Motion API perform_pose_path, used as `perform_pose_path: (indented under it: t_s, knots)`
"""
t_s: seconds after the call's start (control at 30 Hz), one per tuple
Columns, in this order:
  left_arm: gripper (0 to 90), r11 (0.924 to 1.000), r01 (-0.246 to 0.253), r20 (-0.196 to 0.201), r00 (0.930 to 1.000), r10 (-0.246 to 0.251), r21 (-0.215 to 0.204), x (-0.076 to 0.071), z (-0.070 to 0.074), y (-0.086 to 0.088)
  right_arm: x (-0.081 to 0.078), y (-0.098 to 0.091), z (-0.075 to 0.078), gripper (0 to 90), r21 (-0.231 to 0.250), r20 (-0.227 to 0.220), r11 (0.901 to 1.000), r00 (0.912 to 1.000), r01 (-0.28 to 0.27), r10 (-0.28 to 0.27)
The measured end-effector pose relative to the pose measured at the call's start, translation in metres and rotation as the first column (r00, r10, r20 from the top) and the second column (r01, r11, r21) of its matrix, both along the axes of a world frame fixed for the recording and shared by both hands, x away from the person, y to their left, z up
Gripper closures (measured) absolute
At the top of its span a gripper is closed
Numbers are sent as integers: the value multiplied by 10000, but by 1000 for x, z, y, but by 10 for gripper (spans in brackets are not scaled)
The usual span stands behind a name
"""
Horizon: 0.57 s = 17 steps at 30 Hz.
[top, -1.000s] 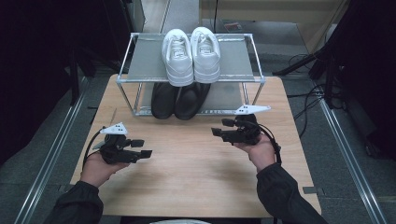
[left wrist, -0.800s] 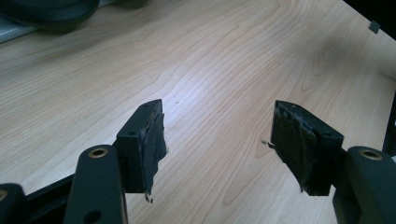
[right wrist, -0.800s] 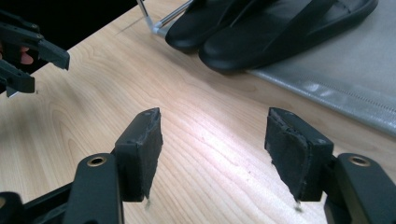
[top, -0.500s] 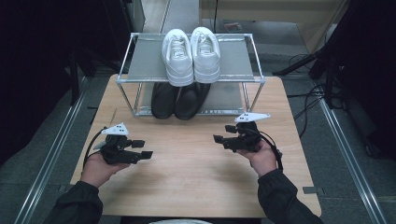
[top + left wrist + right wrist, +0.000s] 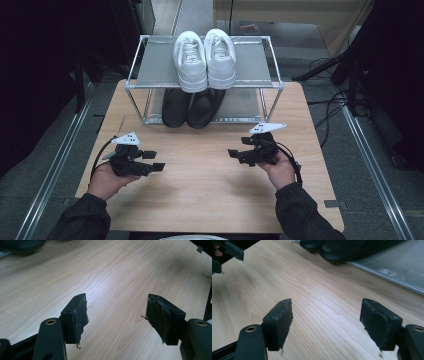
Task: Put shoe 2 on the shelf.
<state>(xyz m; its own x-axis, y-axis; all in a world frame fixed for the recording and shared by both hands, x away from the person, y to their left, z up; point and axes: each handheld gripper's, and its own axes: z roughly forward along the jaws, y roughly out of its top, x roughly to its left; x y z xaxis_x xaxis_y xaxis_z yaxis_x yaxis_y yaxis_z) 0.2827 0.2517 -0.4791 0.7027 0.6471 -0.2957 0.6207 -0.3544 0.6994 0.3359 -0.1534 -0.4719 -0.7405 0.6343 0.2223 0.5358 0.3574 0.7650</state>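
Black shoes (image 5: 192,106) sit side by side on the rack's (image 5: 272,90) lower shelf, toes toward the person, ahead of both grippers. Right gripper (image 5: 239,153) looks nearer, left gripper (image 5: 152,161) farther; each hovers over the wooden surface (image 5: 200,185) with jaws spread, holding nothing.

two white sneakers (image 5: 205,59), two black shoes (image 5: 192,106), one rack (image 5: 150,70), two grippers (image 5: 134,161)

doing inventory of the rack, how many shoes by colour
white shoes: 2, side by side on the top shelf
black shoes: 2, side by side on the bottom shelf
total: 4 shoes on the one metal rack
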Motion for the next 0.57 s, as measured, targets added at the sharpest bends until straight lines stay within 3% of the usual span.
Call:
perform_pose_path:
  t_s: [0.23,0.37,0.43,0.57]
  knots:
    - [305,9998,102,50,9999,-103,155,0,-2,-3,3,0,-3,270,-64,35,10000,10000,-50,50]
    - [273,10000,49,46,10000,-49,45,0,-3,-5,2,1,-2,269,-151,197,9997,9996,-186,189]
    - [263,9999,-37,46,10000,36,165,0,-5,-6,2,1,-3,270,-170,234,9996,9995,-221,225]
    - [204,9968,133,317,9994,-158,788,1,-12,-13,3,2,-4,269,-250,106,9985,9987,-488,491]
